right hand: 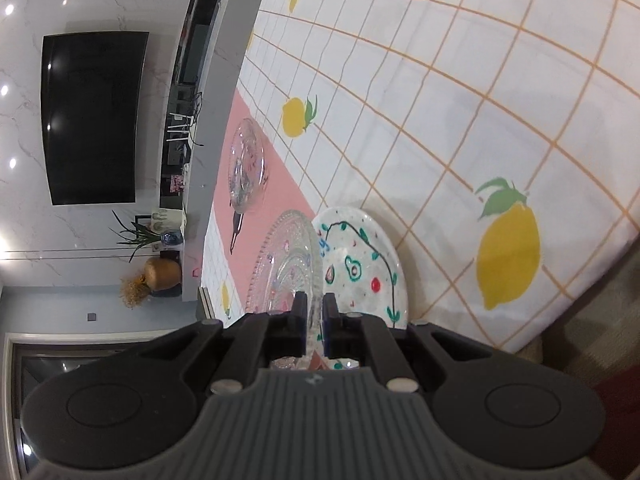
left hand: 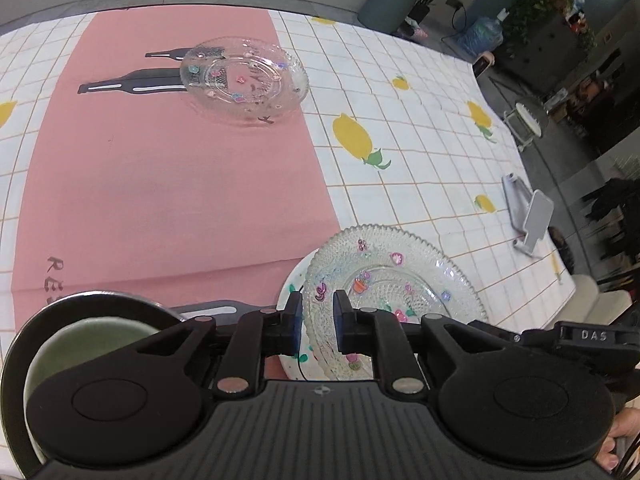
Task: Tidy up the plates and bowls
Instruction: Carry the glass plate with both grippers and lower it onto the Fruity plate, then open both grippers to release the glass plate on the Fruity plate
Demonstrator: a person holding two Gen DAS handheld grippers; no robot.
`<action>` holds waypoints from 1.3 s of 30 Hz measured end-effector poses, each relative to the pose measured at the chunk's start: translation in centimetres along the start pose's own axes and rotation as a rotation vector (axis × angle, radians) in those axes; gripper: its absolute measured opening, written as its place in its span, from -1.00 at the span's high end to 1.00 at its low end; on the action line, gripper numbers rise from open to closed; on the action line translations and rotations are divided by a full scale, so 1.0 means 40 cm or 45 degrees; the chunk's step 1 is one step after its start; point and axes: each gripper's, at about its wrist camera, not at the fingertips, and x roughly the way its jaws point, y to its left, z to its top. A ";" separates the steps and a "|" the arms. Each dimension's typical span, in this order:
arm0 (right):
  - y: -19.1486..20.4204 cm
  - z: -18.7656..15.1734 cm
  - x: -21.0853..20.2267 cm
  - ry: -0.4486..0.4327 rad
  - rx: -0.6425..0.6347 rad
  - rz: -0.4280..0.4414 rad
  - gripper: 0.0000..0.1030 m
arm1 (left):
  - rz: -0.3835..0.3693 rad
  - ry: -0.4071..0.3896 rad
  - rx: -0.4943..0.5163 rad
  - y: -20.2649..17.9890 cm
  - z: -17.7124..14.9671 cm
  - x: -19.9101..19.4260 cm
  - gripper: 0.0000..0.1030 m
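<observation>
Your right hand-held gripper [right hand: 314, 308] clamps the rim of the beaded glass plate [right hand: 288, 260], tilted above the white plate [right hand: 372, 256] on the tabletop [right hand: 440, 100]. Your left hand-held gripper [left hand: 317, 308] hangs released beside it.

On the black gripper part [left hand: 592, 336] at my right I read "DAS". The pink cloth [left hand: 160, 184] shows cut-off letters "RE" near its edge.
</observation>
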 end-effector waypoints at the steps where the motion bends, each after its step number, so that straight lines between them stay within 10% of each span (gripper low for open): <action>1: -0.003 0.004 0.000 -0.001 0.002 -0.004 0.91 | 0.010 0.010 0.009 -0.005 0.001 0.005 0.65; 15: -0.060 0.015 0.019 0.046 0.171 0.001 0.85 | 0.229 0.034 0.172 -0.054 -0.009 0.026 0.70; 24: -0.035 0.019 0.040 0.032 0.049 -0.157 0.88 | 0.185 0.006 0.158 -0.046 -0.022 0.000 0.70; 31: 0.075 -0.029 0.045 -0.056 -0.364 -0.395 0.72 | 0.127 -0.056 0.131 -0.029 -0.028 -0.047 0.70; 39: 0.073 -0.035 0.044 -0.101 -0.360 -0.443 0.55 | 0.058 -0.098 0.094 -0.007 -0.031 -0.090 0.67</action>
